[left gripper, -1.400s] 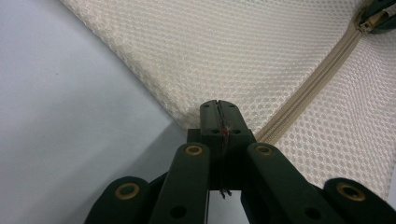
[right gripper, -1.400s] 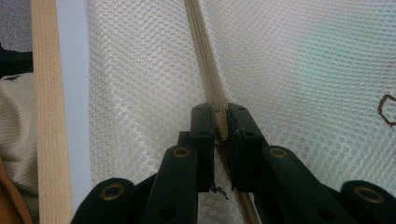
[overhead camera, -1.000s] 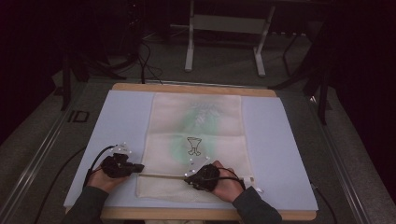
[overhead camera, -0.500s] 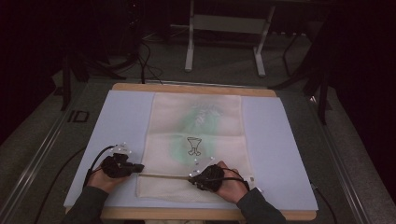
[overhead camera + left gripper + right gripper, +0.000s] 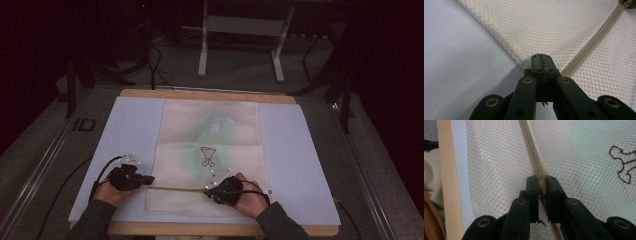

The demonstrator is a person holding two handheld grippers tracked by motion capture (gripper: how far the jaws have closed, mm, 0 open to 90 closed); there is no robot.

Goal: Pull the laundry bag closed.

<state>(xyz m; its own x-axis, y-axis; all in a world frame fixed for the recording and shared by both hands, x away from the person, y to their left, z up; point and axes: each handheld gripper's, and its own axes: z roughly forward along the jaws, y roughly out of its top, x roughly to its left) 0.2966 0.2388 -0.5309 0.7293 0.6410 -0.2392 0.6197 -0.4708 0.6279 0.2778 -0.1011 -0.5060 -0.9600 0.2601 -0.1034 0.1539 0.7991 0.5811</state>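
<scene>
- High view: one mesh bag [image 5: 210, 155] lies flat on a pale blue mat [image 5: 130, 130], and that mat sits on a wooden table [image 5: 205, 94]. Something green shows through the mesh, with a small dark-outlined motif [image 5: 207, 156] near the middle; can't tell what the thing inside is.
- Same view, two grippers, one per hand: left gripper [image 5: 145, 180] sits at the bag's left edge, right gripper [image 5: 220, 192] further along the zip [image 5: 175, 188], which runs across the bag's near end.
- Left gripper view gives the close-up you don't get from above: left gripper [image 5: 541, 58] has its jaws together, pinching the bag's edge right where the zip [image 5: 596, 37] ends. The zip pull [image 5: 627, 3] is at the far top corner.
- Right gripper view: right gripper [image 5: 541, 180] is clamped on the zip [image 5: 530, 147], jaws either side of it. The motif [image 5: 624, 167] shows up brown here, and the table's wooden edge [image 5: 447, 182] runs down the left.
</scene>
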